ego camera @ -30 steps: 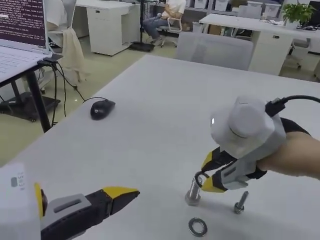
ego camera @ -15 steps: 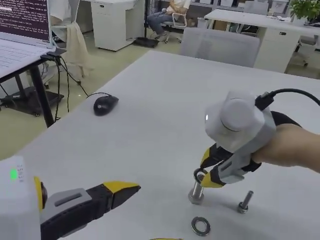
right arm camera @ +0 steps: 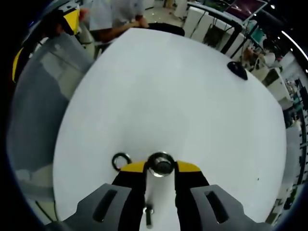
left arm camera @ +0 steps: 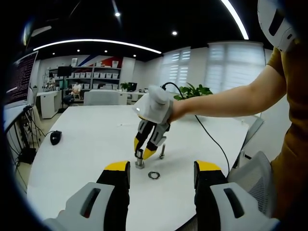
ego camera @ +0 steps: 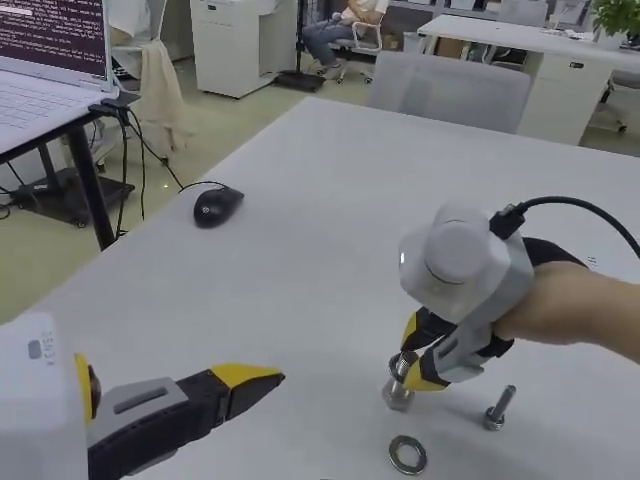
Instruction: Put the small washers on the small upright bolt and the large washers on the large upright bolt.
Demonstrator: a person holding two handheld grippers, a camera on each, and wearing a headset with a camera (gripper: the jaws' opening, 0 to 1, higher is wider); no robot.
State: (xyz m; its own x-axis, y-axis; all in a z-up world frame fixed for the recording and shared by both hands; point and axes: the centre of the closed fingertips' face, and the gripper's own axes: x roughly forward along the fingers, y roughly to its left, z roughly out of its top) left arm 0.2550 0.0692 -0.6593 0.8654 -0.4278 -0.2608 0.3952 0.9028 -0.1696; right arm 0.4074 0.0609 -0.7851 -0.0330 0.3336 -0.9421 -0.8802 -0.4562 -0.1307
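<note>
White workbench (ego camera: pixel 300 250) right across the field. Nearest in, left gripper (left arm camera: pixel 162 168) low at the near edge, yellow-tipped jaws spread wide, released. Just past it, flat on the bench, a second washer (ego camera: pixel 407 455) lying loose, near the foot of the large bolt (ego camera: pixel 397 397) but not touching. Over that upright bolt, right gripper (right arm camera: pixel 160 167) pointing down, jaws pinched in on a washer (right arm camera: pixel 161 155) from both sides. Ring seen encircling the bolt's top in the right gripper view. How far down the thread? Can't tell. Off to the right of it, small bolt (ego camera: pixel 497 408) standing on its head, apart from the gripper. Farther back on the bench, black mouse (ego camera: pixel 217 205), cable trailing toward the edge. Beyond that, open laptop (ego camera: pixel 40 60) on a side table, grey chair (ego camera: pixel 450 90) at the far edge, white desks behind.
</note>
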